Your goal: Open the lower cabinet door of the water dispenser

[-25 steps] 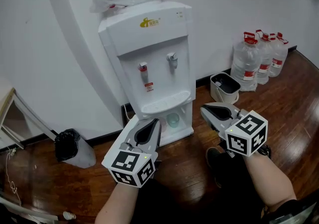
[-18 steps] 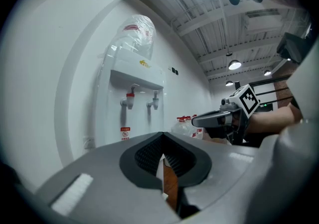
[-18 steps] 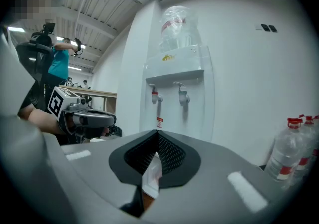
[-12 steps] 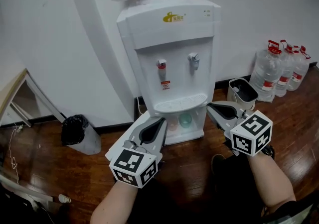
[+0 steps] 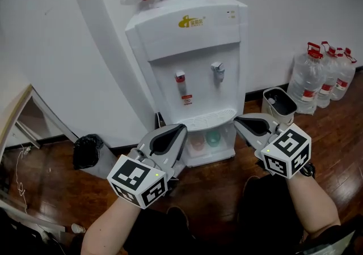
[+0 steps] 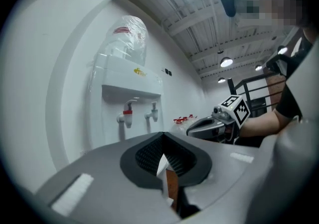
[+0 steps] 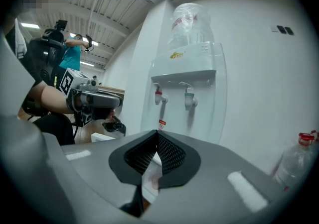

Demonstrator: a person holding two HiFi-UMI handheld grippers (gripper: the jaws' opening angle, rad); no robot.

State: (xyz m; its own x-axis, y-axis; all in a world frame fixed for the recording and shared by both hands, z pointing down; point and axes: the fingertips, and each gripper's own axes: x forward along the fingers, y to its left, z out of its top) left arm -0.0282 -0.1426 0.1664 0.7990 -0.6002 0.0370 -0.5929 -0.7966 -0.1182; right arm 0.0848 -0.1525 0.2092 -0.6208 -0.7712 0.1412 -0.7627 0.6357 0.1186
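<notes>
The white water dispenser (image 5: 190, 67) stands against the wall, with a red and a grey tap. Below its drip tray is the lower cabinet front (image 5: 207, 141). Two cups show there, and I cannot tell whether a clear door covers them. My left gripper (image 5: 180, 129) is level in front of the cabinet's left side, short of it. Its jaws are starting to open by a crack, and nothing is between them. My right gripper (image 5: 238, 119) is shut and empty by the cabinet's right edge. The dispenser (image 6: 130, 81) rises beyond the left gripper (image 6: 163, 136), and the dispenser (image 7: 192, 63) beyond the right gripper (image 7: 157, 133).
A black-bagged bin (image 5: 88, 149) stands on the wooden floor left of the dispenser. A white bin (image 5: 278, 101) and several large water bottles (image 5: 323, 81) are on its right. A wooden frame (image 5: 17, 118) leans at the far left.
My left gripper has risen a little and drifted left in front of the lower cabinet. The right gripper shifted slightly sideways. The head view has swung, so the dispenser sits differently in the picture.
</notes>
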